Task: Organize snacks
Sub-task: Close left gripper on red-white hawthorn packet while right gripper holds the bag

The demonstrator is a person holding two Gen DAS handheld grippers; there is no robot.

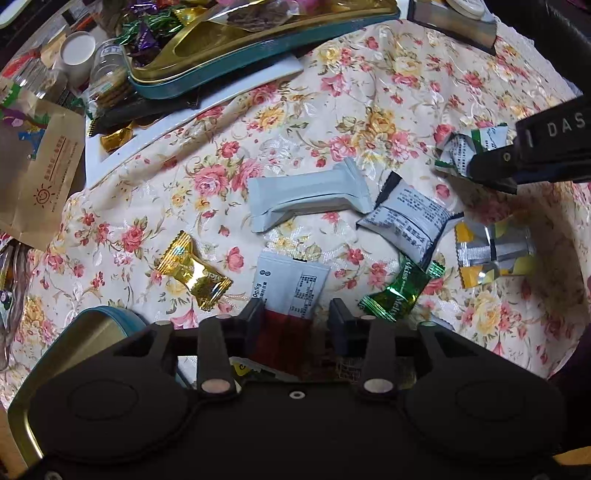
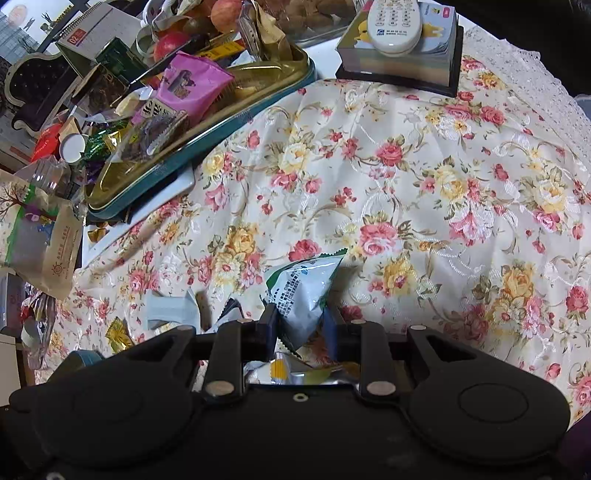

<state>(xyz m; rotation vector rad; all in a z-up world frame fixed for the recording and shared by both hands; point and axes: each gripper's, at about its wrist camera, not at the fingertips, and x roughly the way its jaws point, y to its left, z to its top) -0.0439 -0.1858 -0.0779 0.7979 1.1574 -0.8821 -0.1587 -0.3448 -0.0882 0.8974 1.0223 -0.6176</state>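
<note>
My left claw (image 1: 295,314) is spread wide, pointing down at the floral tablecloth (image 1: 388,96). A red-and-white sachet (image 1: 291,291) lies between the fingers, with a gap on the right side; on the left I cannot tell whether the pad touches it. Released, then.

From that sachet: a gold candy (image 1: 192,269) at nine o'clock, a pale grey bar wrapper (image 1: 306,199) at twelve, a navy-and-white packet (image 1: 406,218) at one, a green candy (image 1: 399,291) at three, and a yellow-and-silver wrapper (image 1: 491,254) further out at two. All lie loose on the cloth, near one another.

My right claw (image 2: 301,325) is clenched on a green-and-white snack packet (image 2: 303,288), the pads squeezing its lower end while its top sticks up past the fingertips. The left camera shows that same packet pinched at the far right edge.

At ten o'clock sits a teal-sided gold tin (image 2: 236,122), heaped with sweets and a pink pouch (image 2: 192,85). Another teal tin (image 1: 110,317) shows at eight o'clock, just beside my left claw. A white remote (image 2: 395,26) rests on a block at one o'clock.
</note>
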